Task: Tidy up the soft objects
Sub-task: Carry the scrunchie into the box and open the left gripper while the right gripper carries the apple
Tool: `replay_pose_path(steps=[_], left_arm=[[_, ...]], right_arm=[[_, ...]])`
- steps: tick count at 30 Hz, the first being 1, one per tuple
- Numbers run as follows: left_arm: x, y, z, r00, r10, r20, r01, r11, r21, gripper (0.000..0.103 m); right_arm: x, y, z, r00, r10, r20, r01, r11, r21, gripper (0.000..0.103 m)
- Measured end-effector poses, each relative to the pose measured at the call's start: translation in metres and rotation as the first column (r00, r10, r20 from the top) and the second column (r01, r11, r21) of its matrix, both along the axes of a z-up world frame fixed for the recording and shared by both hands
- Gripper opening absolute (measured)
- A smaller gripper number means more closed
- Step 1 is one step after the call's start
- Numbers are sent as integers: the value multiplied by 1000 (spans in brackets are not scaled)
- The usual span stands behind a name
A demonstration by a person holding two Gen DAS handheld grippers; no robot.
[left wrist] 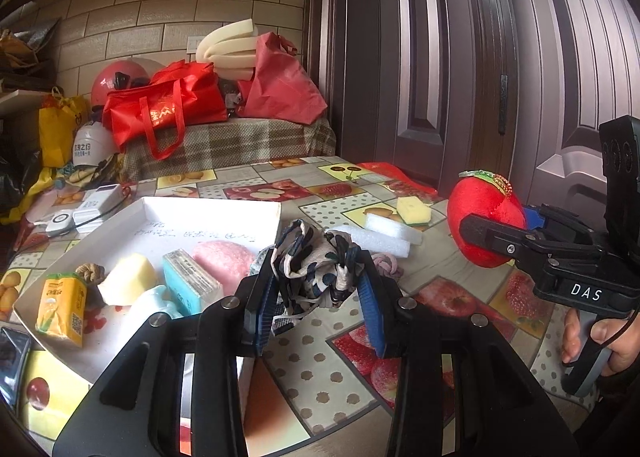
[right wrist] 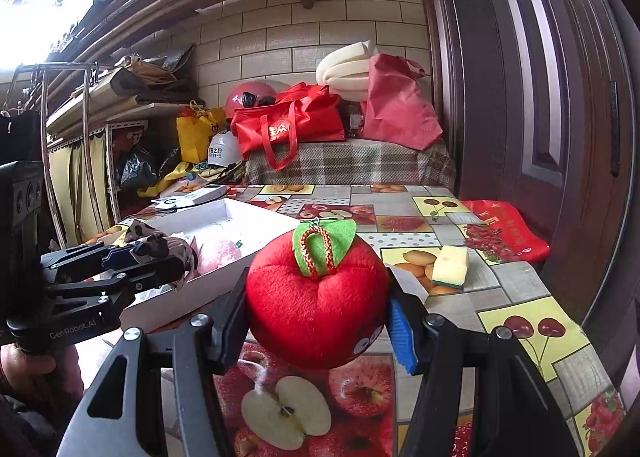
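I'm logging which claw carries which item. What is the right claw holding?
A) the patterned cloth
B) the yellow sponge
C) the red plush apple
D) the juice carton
C: in the right wrist view the red plush apple sits squeezed between the fingers of the right claw, while the patterned cloth is in the left claw and the yellow sponge lies on the table.

Red helmet (right wrist: 251, 96), juice carton (left wrist: 62, 309)
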State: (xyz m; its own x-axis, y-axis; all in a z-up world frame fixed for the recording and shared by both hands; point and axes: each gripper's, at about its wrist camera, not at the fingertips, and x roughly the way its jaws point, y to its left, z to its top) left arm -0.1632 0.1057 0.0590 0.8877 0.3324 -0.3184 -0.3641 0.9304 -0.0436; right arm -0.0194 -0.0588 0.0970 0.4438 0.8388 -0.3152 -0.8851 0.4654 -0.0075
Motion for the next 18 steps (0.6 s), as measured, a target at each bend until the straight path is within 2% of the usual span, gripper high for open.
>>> replay_pose_path(steps=[6,18], left_arm=[[-17,15,0,999,52,7,-52,999,17,37],[-36,44,-3,991,136,21,-136,991,-8,37]], right_arm=[[-8,8,-1,1000,21,-3,-21,1000,-3,60],[-15,24,-4,998,45,-34,-46,999,-26,60]])
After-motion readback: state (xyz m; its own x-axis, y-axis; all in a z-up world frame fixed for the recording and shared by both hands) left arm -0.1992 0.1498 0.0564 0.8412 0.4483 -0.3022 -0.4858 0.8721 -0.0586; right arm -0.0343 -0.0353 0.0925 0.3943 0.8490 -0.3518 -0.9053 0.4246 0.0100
